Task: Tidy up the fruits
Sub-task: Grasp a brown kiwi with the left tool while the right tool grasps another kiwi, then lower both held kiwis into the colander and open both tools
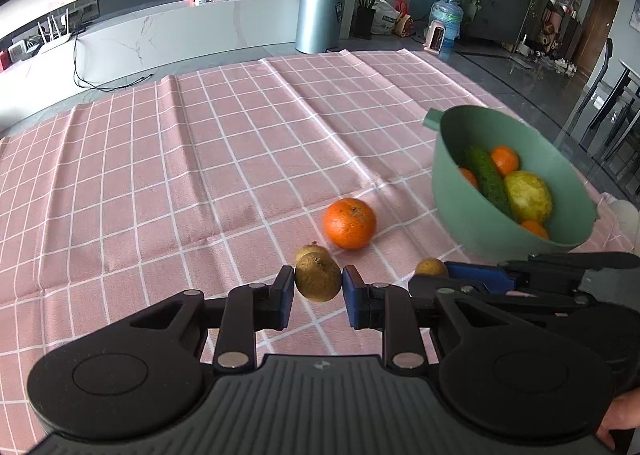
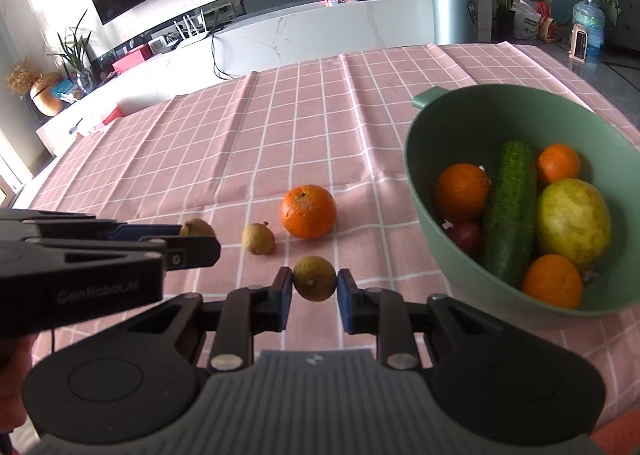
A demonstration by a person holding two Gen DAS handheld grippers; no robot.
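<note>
My left gripper [image 1: 318, 284] is shut on a small brown longan [image 1: 318, 275], held just above the pink checked cloth. In the right wrist view my right gripper [image 2: 315, 282] is shut on another longan [image 2: 315, 275]. A third longan [image 2: 258, 239] lies loose on the cloth, beside a loose orange [image 2: 308, 211]. The same orange [image 1: 349, 223] lies beyond my left gripper's fingers. To the right stands a green bowl [image 2: 460, 123] holding a cucumber [image 2: 510, 211], several oranges, a yellow-green fruit [image 2: 572, 221] and a dark red one. The two grippers are side by side, left of the bowl [image 1: 460, 211].
The pink checked tablecloth [image 1: 200, 159] covers the table and lies creased but bare toward the far edge. Beyond it are a white TV console, a metal bin [image 1: 320, 17] and a water bottle on the floor. A hand shows at the left wrist view's lower right corner [image 1: 618, 419].
</note>
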